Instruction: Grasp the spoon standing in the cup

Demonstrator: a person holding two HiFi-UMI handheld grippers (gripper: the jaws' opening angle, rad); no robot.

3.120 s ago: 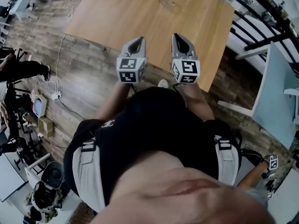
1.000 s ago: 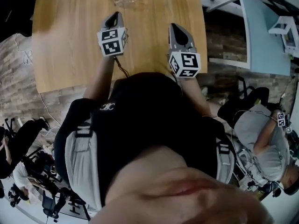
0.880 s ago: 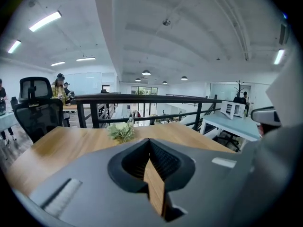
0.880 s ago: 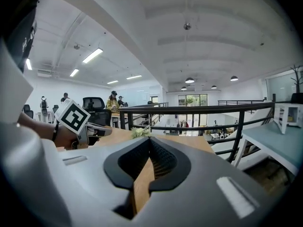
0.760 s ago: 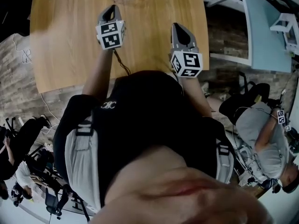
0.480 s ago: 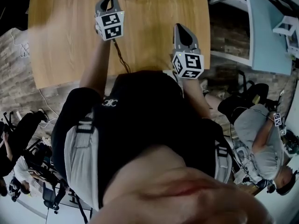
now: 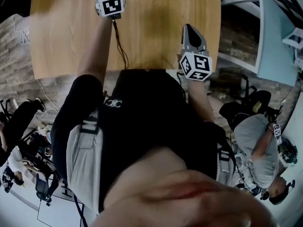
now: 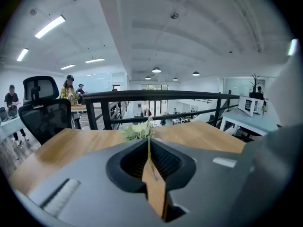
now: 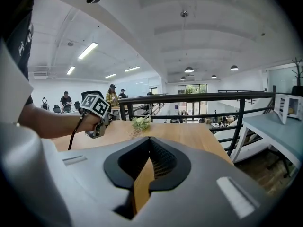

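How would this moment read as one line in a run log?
left gripper: shut, empty, flowers straight ahead | right gripper: shut, empty, over table edge | spoon: not visible | grasp: not yet

Open-plan office, mezzanine lvl: swivel chair (image 8: 45, 111), desks (image 8: 239, 120), black railing (image 8: 156, 95), ceiling strip lights (image 8: 49, 26)

No word or number can be read anywhere. The nearest thing to lettering is a small white emblem (image 7: 113, 103) on the person's black shirt (image 7: 156, 126), at its upper left in the head view. It looks like interlocked letters but is too small to read.

Beyond the shirt, the left gripper (image 8: 149, 145) and the right gripper (image 7: 191, 30) each carry a cube. The left marker cube (image 7: 111, 3) and the right marker cube (image 7: 195, 66) bear black-and-white square code patterns, not text.

Right of the shirt, a small tag (image 7: 277, 127) beside a seated person (image 7: 253, 150) shows a similar pattern.
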